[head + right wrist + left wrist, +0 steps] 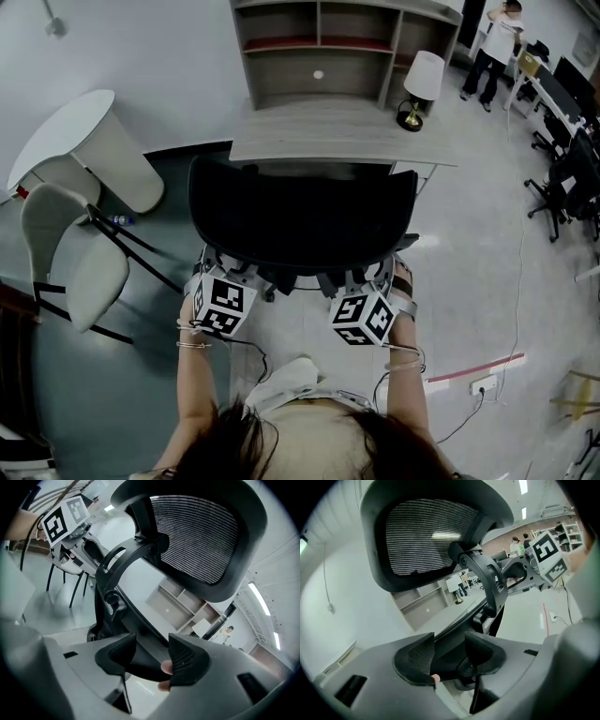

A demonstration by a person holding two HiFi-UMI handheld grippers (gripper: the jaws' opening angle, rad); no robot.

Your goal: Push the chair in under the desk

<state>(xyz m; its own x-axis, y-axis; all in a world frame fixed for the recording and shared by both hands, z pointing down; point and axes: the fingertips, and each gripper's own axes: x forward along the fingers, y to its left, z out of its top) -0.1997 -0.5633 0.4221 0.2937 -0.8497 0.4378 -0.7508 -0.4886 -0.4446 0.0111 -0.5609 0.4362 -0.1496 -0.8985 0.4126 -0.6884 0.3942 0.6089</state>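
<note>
A black mesh-backed office chair [300,211] stands in front of me with its seat partly under the grey wooden desk [328,136]. My left gripper [217,267] holds the lower left of the chair back and my right gripper [377,279] the lower right. In the left gripper view the jaws [449,656] close on a dark edge of the chair below the mesh back [422,536]. The right gripper view shows the same: jaws [152,657] clamp a dark band of the chair, with the mesh back [201,536] above. The fingertips are hidden in the head view.
A shelf unit [319,47] and a white lamp [420,86] stand on the desk. To the left are a white chair [75,253] and a round white table [75,141]. Black office chairs [562,178] and people [492,47] are at the far right. A power strip [480,382] lies on the floor.
</note>
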